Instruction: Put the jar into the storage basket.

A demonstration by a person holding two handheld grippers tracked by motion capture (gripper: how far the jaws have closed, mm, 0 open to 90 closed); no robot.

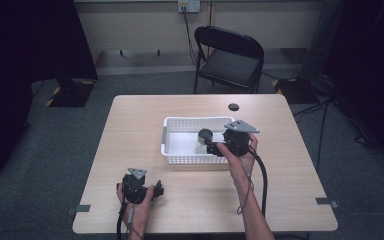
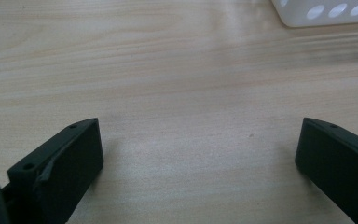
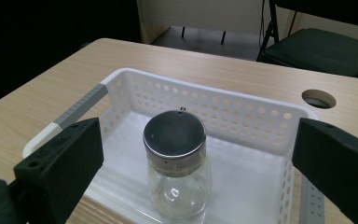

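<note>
A clear glass jar [image 3: 177,172] with a dark metal lid [image 1: 205,135] stands upright inside a white perforated basket [image 1: 180,127] in the middle of the wooden table [image 1: 145,115]. My right gripper [image 1: 215,147] hovers over the basket's right part, open, its black jaws wide on either side of the jar and not touching it [image 3: 193,163]. My left gripper [image 1: 155,191] rests low near the table's front left, open, with only bare tabletop between its jaws [image 2: 198,158]. A corner of the basket [image 2: 326,11] lies ahead of it, to the upper right.
A round cable hole [image 1: 233,106] sits in the table behind the basket. A black folding chair [image 1: 227,57] stands beyond the far edge. Cables trail from both grippers toward the front edge. Dark stands and floor cables flank the table.
</note>
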